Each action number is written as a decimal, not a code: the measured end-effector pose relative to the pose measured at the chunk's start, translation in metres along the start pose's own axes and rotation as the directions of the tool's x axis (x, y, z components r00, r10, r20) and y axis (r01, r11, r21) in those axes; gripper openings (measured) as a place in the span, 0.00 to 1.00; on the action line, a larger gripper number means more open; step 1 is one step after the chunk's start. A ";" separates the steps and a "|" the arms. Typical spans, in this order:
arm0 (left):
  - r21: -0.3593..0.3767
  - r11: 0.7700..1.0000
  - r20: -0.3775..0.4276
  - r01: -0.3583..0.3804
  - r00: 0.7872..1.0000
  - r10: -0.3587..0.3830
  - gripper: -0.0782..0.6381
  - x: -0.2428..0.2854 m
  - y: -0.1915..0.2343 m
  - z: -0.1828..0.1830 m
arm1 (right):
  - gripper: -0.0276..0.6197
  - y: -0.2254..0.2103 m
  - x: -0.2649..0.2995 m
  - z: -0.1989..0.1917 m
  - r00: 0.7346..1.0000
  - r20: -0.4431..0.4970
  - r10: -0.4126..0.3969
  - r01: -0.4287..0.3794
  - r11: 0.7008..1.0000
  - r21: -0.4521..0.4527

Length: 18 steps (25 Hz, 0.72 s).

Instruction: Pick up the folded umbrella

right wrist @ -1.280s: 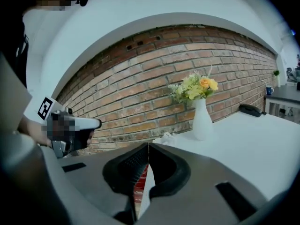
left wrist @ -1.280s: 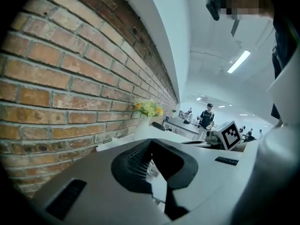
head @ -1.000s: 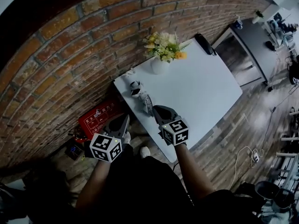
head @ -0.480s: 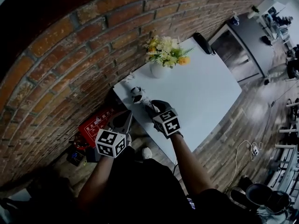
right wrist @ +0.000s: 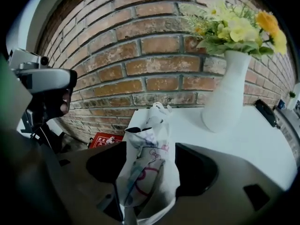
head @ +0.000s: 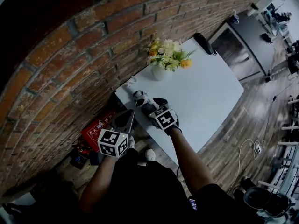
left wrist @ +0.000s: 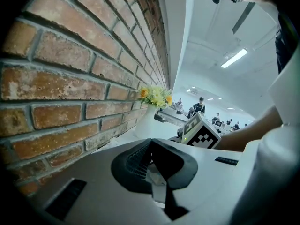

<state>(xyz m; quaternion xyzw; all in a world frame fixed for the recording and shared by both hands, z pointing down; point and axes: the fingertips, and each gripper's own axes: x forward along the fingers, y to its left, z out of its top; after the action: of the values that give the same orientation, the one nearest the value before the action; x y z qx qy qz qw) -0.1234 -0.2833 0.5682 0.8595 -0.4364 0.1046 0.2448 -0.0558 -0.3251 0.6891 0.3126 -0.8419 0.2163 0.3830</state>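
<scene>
Right gripper (right wrist: 146, 193): jaws spread, straddling umbrella (right wrist: 149, 153), not clamped on it. Umbrella white, folded, lying on counter (head: 205, 87) near vase (right wrist: 227, 95), between vase and counter's end, close to brick wall (right wrist: 140, 64). Left gripper (left wrist: 157, 184): jaws clenched, nothing between; held beyond that end, farther from vase than umbrella.

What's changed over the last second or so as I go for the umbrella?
The right gripper moved forward to the folded umbrella at the corner of the table; it now sits between the fingers, though whether they grip it I cannot tell. The umbrella has not left the table. The left gripper stays shut, beside the table; the vase is unmoved.
</scene>
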 end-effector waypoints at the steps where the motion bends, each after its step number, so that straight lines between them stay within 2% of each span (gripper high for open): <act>1: 0.000 1.000 -0.001 -0.002 1.000 0.002 0.12 -0.001 0.001 0.000 | 0.53 -0.001 0.002 -0.002 1.000 -0.013 0.000 0.000 1.000 0.000; 6: -0.002 1.000 -0.005 -0.015 1.000 0.015 0.12 -0.005 0.005 -0.002 | 0.55 0.000 0.019 -0.018 0.995 -0.094 0.033 -0.031 0.999 0.020; 13: -0.006 1.000 -0.002 -0.029 1.000 0.029 0.12 -0.011 0.010 -0.001 | 0.55 -0.008 0.034 -0.022 0.990 -0.144 -0.001 0.006 0.999 0.036; 18: -0.007 0.999 -0.006 -0.036 0.999 0.036 0.12 -0.013 0.011 -0.003 | 0.55 -0.009 0.040 -0.036 0.976 -0.219 0.010 -0.001 0.999 0.040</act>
<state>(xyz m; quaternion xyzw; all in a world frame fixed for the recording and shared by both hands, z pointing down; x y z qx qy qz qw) -0.1396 -0.2784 0.5690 0.8503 -0.4514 0.1099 0.2474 -0.0523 -0.3242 0.7437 0.2921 -0.7911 0.2669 0.4665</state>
